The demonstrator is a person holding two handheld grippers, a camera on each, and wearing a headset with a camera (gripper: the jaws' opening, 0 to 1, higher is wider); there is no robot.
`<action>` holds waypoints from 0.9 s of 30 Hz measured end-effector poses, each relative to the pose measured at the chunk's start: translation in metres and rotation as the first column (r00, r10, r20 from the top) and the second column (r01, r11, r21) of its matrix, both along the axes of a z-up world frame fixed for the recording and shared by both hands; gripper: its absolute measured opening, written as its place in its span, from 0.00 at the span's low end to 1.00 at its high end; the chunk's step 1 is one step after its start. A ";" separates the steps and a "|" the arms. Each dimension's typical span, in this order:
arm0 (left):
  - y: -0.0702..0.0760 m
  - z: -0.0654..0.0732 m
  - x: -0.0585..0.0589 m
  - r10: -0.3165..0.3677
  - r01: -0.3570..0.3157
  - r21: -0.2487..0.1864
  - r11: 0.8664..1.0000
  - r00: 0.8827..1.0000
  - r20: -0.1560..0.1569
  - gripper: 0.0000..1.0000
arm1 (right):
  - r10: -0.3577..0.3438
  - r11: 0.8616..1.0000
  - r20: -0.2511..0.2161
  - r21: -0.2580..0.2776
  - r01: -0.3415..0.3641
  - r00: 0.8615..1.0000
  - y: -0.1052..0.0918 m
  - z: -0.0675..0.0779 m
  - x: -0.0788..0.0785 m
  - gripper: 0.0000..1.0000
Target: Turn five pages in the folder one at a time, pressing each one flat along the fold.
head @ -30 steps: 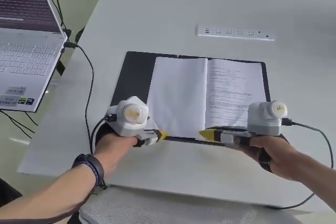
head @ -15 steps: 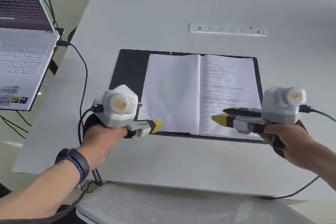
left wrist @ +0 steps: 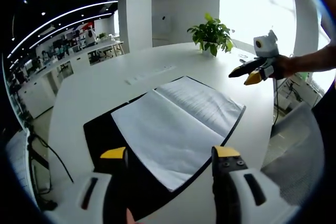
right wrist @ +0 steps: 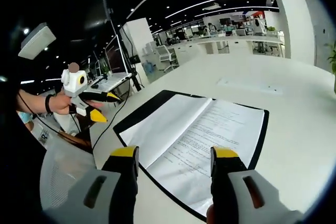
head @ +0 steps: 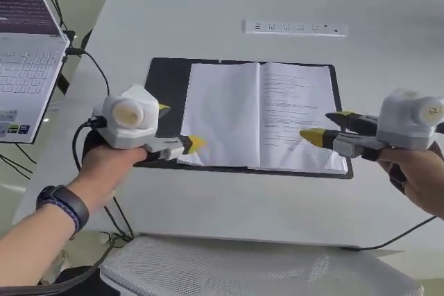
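The black folder (head: 166,95) lies open on the white table, a blank white page (head: 222,112) on its left and a printed page (head: 298,112) on its right, both lying flat. My left gripper (head: 180,126) hovers over the folder's near left corner, open, with nothing between its jaws. My right gripper (head: 326,125) is open too and hangs by the printed page's near right edge, holding nothing. The left gripper view looks past its own jaws (left wrist: 169,153) at the folder (left wrist: 173,124) and the right gripper (left wrist: 252,72). The right gripper view shows its jaws (right wrist: 175,152), the folder (right wrist: 199,135) and the left gripper (right wrist: 102,106).
An open laptop (head: 21,53) sits at the table's left edge with cables (head: 104,74) trailing toward the folder. A white power strip (head: 295,28) lies beyond the folder. A mesh chair back (head: 243,268) is below the near table edge. A potted plant (left wrist: 212,35) stands at the far end.
Both grippers have drawn apart from the near end of the fold, left going left and right going right, and their jaws have spread open. The pages have not moved.
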State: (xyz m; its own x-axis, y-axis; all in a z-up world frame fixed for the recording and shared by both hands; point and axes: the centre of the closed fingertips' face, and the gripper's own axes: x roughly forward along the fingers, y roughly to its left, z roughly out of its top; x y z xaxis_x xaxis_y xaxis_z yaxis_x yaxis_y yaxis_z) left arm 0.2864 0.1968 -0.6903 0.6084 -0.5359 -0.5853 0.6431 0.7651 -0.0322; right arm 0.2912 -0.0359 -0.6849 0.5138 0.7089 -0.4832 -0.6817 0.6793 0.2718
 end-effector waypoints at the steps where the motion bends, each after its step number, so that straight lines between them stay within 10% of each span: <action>1: 0.001 0.004 -0.001 0.001 -0.001 -0.002 1.000 1.000 0.007 0.64 | -0.005 1.000 0.012 -0.011 0.005 1.000 -0.004 0.004 0.000 0.58; 27: 0.025 0.030 -0.028 0.052 -0.051 -0.036 0.998 0.998 0.033 0.76 | -0.103 0.992 0.054 -0.072 0.107 0.993 -0.054 0.019 -0.044 0.71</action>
